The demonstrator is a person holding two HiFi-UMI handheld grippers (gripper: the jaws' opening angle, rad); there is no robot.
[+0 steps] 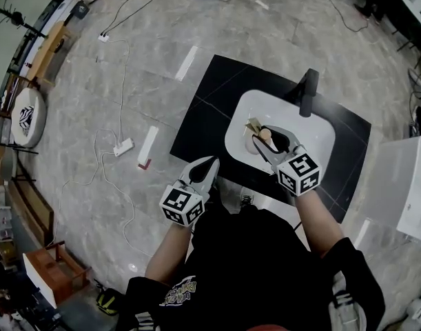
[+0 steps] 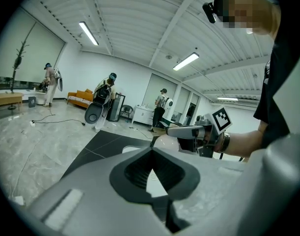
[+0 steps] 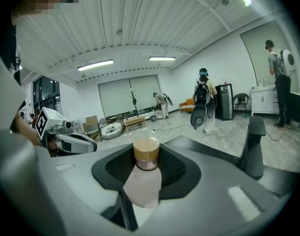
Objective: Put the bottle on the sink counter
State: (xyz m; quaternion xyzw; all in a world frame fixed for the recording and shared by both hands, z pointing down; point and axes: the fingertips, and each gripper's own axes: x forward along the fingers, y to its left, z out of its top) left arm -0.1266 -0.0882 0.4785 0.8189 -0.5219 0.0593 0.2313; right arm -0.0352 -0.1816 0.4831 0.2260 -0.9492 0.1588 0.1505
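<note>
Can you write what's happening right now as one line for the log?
left gripper: shut, empty | right gripper: shut on bottle | bottle: over the white sink, not yet on counter

Grey marbled floor (image 1: pixel 127 81), black mat (image 1: pixel 203 116), power strip (image 1: pixel 123 147) with cables; ribbed white ceiling (image 2: pixel 130 18), strip lights (image 2: pixel 185 61), orange sofa (image 2: pixel 80 97).

Bright, even light came from ceiling strip lamps (image 2: pixel 89 33); floor (image 1: pixel 93 116) below lamps showed soft glare; edges were bent, vignetted.
</note>
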